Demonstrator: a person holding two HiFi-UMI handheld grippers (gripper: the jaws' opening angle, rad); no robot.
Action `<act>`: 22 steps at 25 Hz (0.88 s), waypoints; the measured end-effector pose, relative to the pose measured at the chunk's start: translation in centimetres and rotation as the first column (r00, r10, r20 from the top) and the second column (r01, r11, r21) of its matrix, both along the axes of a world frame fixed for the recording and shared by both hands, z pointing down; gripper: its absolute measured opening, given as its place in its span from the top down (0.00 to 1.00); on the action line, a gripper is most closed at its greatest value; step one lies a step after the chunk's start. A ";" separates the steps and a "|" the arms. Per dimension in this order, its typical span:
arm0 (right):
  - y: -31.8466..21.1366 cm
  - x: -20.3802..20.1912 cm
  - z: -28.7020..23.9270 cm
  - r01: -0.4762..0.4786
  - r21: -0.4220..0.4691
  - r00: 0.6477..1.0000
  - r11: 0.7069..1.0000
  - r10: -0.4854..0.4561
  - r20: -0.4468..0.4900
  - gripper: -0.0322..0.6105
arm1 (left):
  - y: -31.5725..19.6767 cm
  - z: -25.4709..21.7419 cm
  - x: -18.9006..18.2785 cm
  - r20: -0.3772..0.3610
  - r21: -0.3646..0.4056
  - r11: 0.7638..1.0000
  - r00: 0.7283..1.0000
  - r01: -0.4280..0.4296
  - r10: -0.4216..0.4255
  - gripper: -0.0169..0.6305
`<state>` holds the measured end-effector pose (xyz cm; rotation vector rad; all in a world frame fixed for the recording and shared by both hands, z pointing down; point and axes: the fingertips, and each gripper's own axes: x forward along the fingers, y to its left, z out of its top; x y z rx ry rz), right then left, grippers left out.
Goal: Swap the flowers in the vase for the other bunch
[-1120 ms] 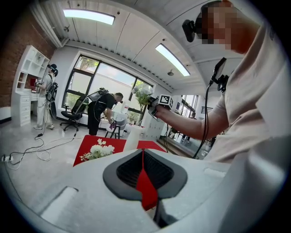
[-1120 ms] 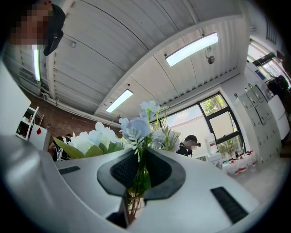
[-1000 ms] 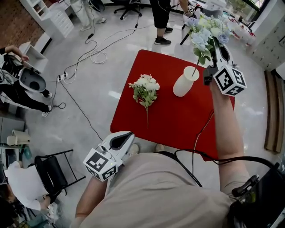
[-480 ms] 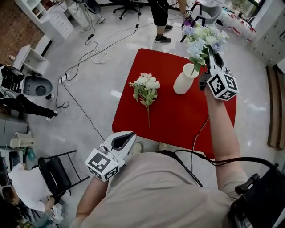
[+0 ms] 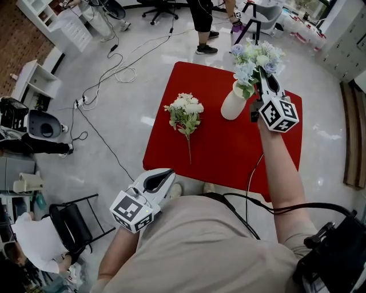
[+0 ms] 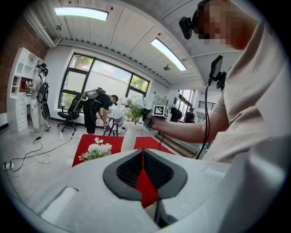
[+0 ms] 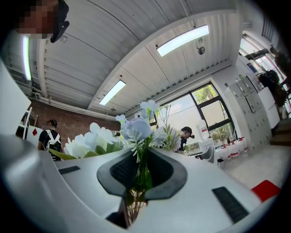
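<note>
A red table (image 5: 229,154) carries a white vase (image 5: 232,103). My right gripper (image 5: 263,79) is shut on the stems of a blue and white bunch (image 5: 255,59), just right of the vase mouth. The stems reach down into the vase and the blooms stand above it. In the right gripper view the stems (image 7: 138,182) sit clamped between the pads, with the blooms (image 7: 136,129) above. A white bunch (image 5: 185,111) lies flat on the table's left part, also seen in the left gripper view (image 6: 96,149). My left gripper (image 5: 162,175) hangs near my body, off the table, shut with nothing in it.
Cables (image 5: 117,71) trail over the floor left of the table. A person (image 5: 201,23) stands behind the table's far edge, near an office chair (image 5: 163,7). A black folding chair (image 5: 71,223) stands at the lower left. White shelving (image 5: 40,86) lines the left wall.
My right gripper has come down with the blue and white bunch, so the stems sit deeper in the vase and the blooms are closer to its mouth. The left gripper has stayed put.
</note>
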<state>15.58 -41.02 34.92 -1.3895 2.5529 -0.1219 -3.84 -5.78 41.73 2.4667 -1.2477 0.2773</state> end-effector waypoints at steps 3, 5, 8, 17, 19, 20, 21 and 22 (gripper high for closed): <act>0.2 -0.1 1.0 -0.001 -0.015 1.000 1.000 0.000 -0.008 0.87 | -0.1 0.0 0.0 0.000 0.004 1.000 1.000 -0.001 0.001 0.96; 0.4 -0.3 1.6 0.002 -0.027 1.000 1.000 -0.003 -0.016 0.87 | -0.1 0.0 0.0 0.000 0.003 1.000 1.000 -0.001 0.001 0.96; 0.7 -0.5 2.6 0.012 -0.042 0.999 0.999 -0.013 -0.035 0.86 | -0.1 0.0 0.0 0.000 0.003 1.000 1.000 -0.003 0.003 0.96; 1.4 -0.7 4.9 0.013 -0.085 0.996 0.996 -0.020 -0.082 0.83 | -0.3 0.1 0.1 -0.013 0.000 1.000 1.000 -0.013 0.013 0.96; 1.6 -0.7 5.2 0.015 -0.095 0.996 0.995 -0.023 -0.090 0.81 | -0.2 0.1 0.1 -0.017 -0.001 1.000 1.000 -0.018 0.018 0.96; 1.7 -0.8 5.3 0.017 -0.103 0.996 0.995 -0.027 -0.090 0.80 | -0.2 0.1 0.1 -0.019 -0.001 1.000 1.000 -0.022 0.022 0.96; 1.8 -0.8 5.4 0.019 -0.110 0.995 0.994 -0.029 -0.091 0.79 | -0.2 0.1 0.0 -0.020 0.000 1.000 0.999 -0.026 0.026 0.96; 2.0 -0.8 5.6 0.020 -0.115 0.995 0.993 -0.031 -0.094 0.78 | -0.2 0.0 0.0 -0.020 0.001 1.000 0.999 -0.030 0.030 0.96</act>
